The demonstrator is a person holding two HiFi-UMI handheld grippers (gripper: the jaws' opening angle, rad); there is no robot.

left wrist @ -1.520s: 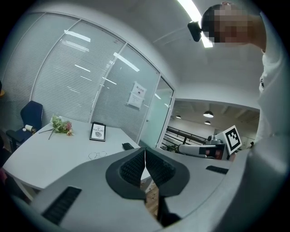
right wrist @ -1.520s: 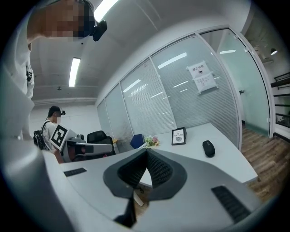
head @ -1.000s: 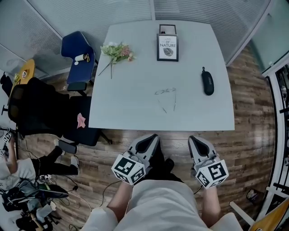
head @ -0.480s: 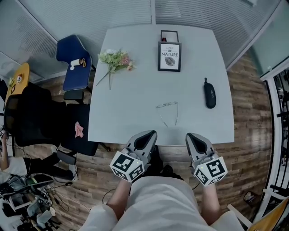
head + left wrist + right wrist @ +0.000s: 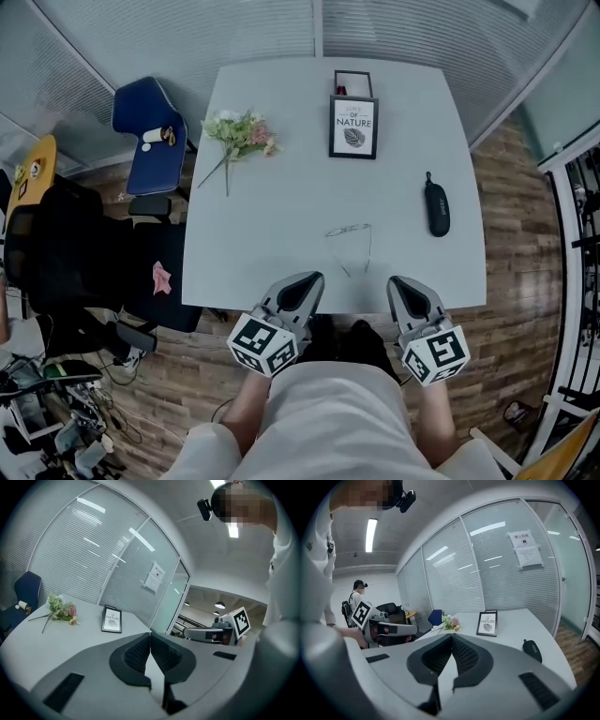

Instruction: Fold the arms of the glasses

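Glasses, thin-rimmed, lay near the front edge of the smooth pale counter, arms unfolded and pointing toward the person. A black oval case lay shut to their right, well apart, its contents hidden. Left tongs and right tongs hovered at the counter's edge. Each pair was closed tip to tip on nothing, the inner faces ribbed.

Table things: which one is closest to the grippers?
The glasses, arms open, near the front edge. The flowers, picture frame and black case sit farther back.
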